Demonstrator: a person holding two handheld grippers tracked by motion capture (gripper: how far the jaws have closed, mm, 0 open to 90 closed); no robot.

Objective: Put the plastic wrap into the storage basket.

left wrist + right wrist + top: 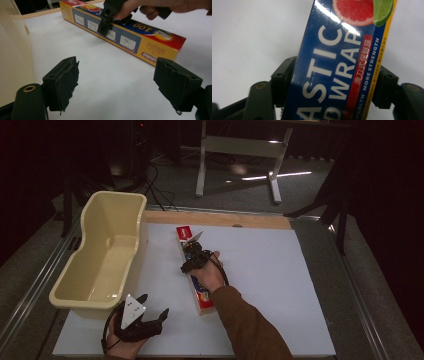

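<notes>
A long plastic wrap box (204,301), blue, yellow and red, lies lengthwise on the white sheet (270,275) near the middle of the table. My right gripper (192,252) comes down on its far half with one jaw on each long side, shut on the box (337,50). In the right gripper view both jaws of that gripper (334,85) press against the box's sides. The left gripper view shows the box (140,37) lying flat with the right gripper (106,23) clamped over it. My left gripper (155,304) rests at the sheet's near left, open and holding nothing (116,82).
A cream plastic tub (85,297) stands along the sheet's left edge, just left of my left gripper; its wall (12,62) shows in the left gripper view. A wooden strip (215,218) runs behind the sheet. A white stand (240,147) sits on the floor beyond the table.
</notes>
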